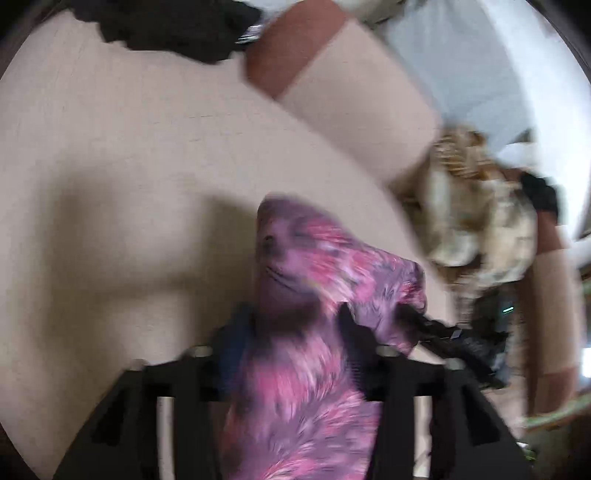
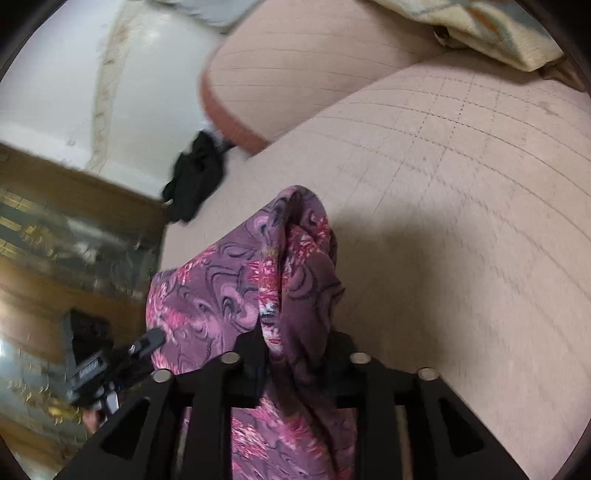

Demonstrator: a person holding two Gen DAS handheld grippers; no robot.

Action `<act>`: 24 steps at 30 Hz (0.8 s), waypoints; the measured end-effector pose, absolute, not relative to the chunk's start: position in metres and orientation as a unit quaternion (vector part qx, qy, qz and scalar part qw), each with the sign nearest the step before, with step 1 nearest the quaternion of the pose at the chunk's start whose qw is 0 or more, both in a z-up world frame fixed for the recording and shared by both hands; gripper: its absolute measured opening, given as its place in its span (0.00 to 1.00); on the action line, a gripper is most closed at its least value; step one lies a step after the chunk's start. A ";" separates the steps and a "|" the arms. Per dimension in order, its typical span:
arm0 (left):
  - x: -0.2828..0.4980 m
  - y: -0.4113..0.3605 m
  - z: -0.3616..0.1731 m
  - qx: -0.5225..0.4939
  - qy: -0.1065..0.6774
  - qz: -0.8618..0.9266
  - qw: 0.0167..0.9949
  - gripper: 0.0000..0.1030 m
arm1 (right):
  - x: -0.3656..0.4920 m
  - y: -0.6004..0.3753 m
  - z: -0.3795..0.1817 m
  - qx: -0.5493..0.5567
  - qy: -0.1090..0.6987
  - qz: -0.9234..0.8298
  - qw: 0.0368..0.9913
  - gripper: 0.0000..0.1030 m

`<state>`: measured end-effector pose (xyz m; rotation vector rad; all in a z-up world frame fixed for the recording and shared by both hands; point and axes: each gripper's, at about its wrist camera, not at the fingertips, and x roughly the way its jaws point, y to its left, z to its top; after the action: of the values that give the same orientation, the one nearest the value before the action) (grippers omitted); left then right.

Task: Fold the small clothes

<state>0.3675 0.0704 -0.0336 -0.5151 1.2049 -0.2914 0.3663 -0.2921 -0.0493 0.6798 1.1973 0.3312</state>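
A purple and pink patterned garment (image 1: pixel 314 280) hangs bunched between both grippers above a beige sofa seat (image 1: pixel 110 166). My left gripper (image 1: pixel 291 325) is shut on one part of it, and the cloth drapes over the jaws. My right gripper (image 2: pixel 295 339) is shut on another bunched part of the same garment (image 2: pixel 251 280). The right gripper also shows at the right of the left wrist view (image 1: pixel 443 332), and the left gripper at the lower left of the right wrist view (image 2: pixel 122 354). The left wrist view is blurred by motion.
A black garment (image 1: pixel 177 26) lies at the sofa's far end, also in the right wrist view (image 2: pixel 195 173). A beige backrest cushion (image 1: pixel 354 96) stands behind. A patterned cream cloth (image 1: pixel 476 221) lies to the right. A wooden table (image 2: pixel 55 221) stands beside the sofa.
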 end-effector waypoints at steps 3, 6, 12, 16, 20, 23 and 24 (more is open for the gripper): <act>0.340 0.069 -0.043 -0.218 0.584 -0.114 0.773 0.59 | 0.347 -0.291 -0.061 0.277 0.576 0.116 0.760 0.49; 0.306 0.054 -0.039 -0.206 0.616 -0.126 0.750 0.60 | 0.282 -0.291 -0.042 0.272 0.565 0.136 0.767 0.50; 0.215 0.036 -0.037 -0.177 0.619 -0.140 0.752 0.60 | 0.178 -0.275 -0.037 0.309 0.555 0.163 0.755 0.49; 0.197 0.041 -0.054 -0.182 0.618 -0.115 0.756 0.51 | 0.166 -0.261 -0.060 0.324 0.575 0.169 0.733 0.22; 0.194 0.047 -0.050 -0.182 0.604 -0.140 0.763 0.09 | 0.169 -0.257 -0.066 0.311 0.584 0.152 0.735 0.07; 0.175 0.061 -0.034 -0.196 0.568 -0.147 0.786 0.08 | 0.159 -0.267 -0.044 0.310 0.554 0.142 0.760 0.06; 0.171 0.059 -0.035 -0.188 0.565 -0.140 0.791 0.09 | 0.155 -0.271 -0.042 0.300 0.548 0.132 0.770 0.06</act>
<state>0.1706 0.0591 -0.0349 -0.4055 1.2164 -0.3020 0.1551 -0.2712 -0.0419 0.6500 1.1880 0.2872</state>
